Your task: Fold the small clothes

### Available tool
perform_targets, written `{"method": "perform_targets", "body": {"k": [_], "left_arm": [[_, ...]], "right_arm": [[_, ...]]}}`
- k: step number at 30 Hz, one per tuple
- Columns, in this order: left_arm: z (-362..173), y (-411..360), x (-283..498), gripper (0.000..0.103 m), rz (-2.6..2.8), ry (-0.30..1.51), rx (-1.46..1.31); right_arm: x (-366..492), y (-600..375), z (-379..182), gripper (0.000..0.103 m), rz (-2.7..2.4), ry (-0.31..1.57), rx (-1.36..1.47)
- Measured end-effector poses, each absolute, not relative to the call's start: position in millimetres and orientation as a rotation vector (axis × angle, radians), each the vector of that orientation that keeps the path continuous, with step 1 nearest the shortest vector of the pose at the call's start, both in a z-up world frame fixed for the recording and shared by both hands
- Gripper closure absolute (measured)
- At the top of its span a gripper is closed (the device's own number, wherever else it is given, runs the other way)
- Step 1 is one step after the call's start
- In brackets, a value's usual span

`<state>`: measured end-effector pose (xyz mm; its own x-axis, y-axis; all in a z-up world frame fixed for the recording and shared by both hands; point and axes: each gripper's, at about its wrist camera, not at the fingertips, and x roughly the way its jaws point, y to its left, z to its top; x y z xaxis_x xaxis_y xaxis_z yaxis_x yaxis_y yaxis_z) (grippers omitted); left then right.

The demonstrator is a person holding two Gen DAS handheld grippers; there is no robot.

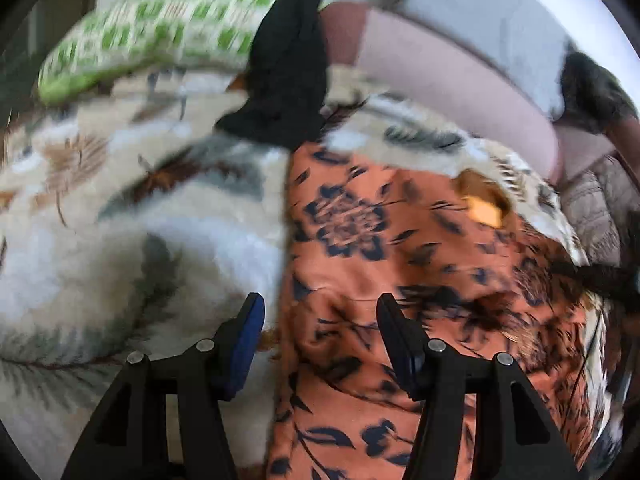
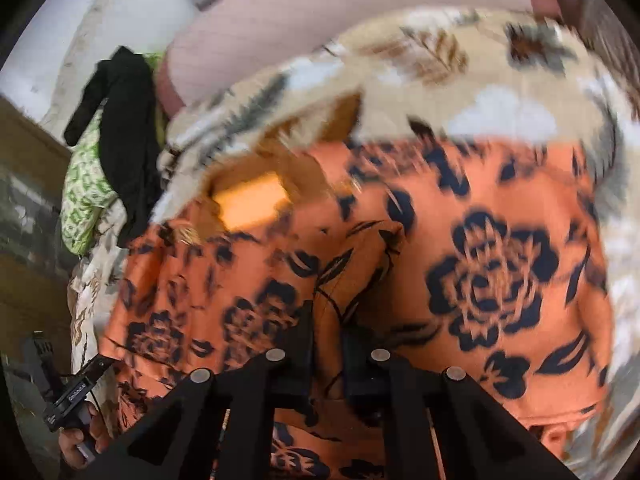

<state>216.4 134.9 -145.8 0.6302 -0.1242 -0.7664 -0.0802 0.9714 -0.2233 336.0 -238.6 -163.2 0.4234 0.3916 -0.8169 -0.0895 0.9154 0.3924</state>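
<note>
An orange garment with dark blue flowers [image 1: 380, 248] lies spread on a floral blanket [image 1: 120, 200]. My left gripper [image 1: 320, 312] is open above the garment's left edge, with nothing between its fingers. In the right wrist view the same orange garment [image 2: 480, 264] fills the middle. My right gripper [image 2: 326, 320] is shut on a raised fold of the orange garment. The left gripper [image 2: 72, 396], held in a hand, shows at the lower left of the right wrist view. Both views are blurred by motion.
A black garment [image 1: 288, 68] lies over a green-and-white checked cloth [image 1: 160, 32] at the back; both also show in the right wrist view, the black one [image 2: 124, 148] and the checked cloth [image 2: 88, 196]. A pink cushion [image 1: 448, 76] lies behind the blanket.
</note>
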Motion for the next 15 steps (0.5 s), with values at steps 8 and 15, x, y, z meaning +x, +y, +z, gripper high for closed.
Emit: {"method": "perform_targets", "body": {"k": [8,15], "left_arm": [[-162,84,235,0.047,-0.026,0.956,-0.048],[-156,103,231,0.093,0.079,0.875,-0.078]], "right_arm": [[334,-231,-122,0.092,0.334,0.994,0.299],[324,-243,-65,0.092,0.309,0.824,0.281]]}}
